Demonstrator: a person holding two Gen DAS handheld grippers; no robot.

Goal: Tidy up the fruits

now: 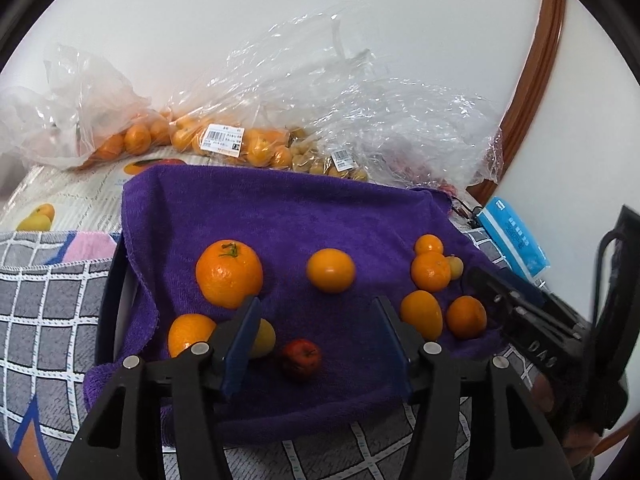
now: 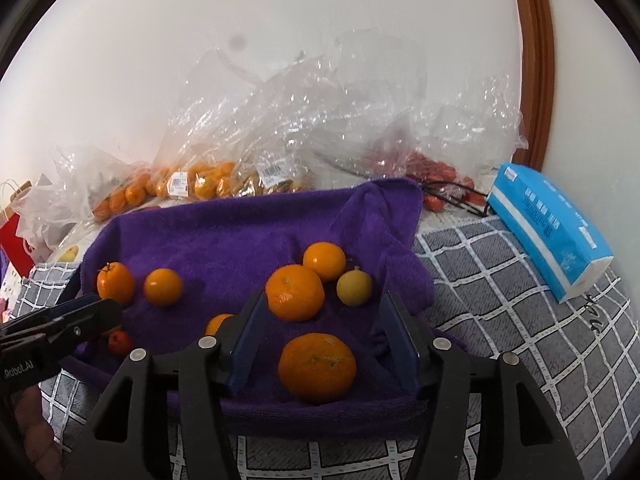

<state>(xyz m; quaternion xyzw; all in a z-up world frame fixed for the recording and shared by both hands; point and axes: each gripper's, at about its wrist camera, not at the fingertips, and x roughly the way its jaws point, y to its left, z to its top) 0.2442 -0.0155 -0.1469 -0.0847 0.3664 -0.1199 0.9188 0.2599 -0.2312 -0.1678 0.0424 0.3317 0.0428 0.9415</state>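
Observation:
A purple towel [image 1: 280, 216] lies over a tray, also in the right wrist view [image 2: 224, 236]. On it lie a large stemmed orange [image 1: 229, 274], a smaller orange [image 1: 330, 270], a small red fruit [image 1: 301, 358], a yellow fruit [image 1: 264, 338] and several mandarins at the right [image 1: 430, 271]. My left gripper [image 1: 316, 312] is open and empty above the red fruit. My right gripper [image 2: 322, 308] is open and empty, with an orange [image 2: 317, 367] just below its fingers, another orange [image 2: 295, 292] and a yellow fruit [image 2: 354, 289] beyond.
Clear plastic bags of oranges [image 1: 224, 140] and other fruit lie against the wall behind the towel. A blue tissue pack [image 2: 552, 228] lies on the grey checked cloth [image 2: 520, 320] at the right. A brown door frame [image 2: 536, 60] stands behind.

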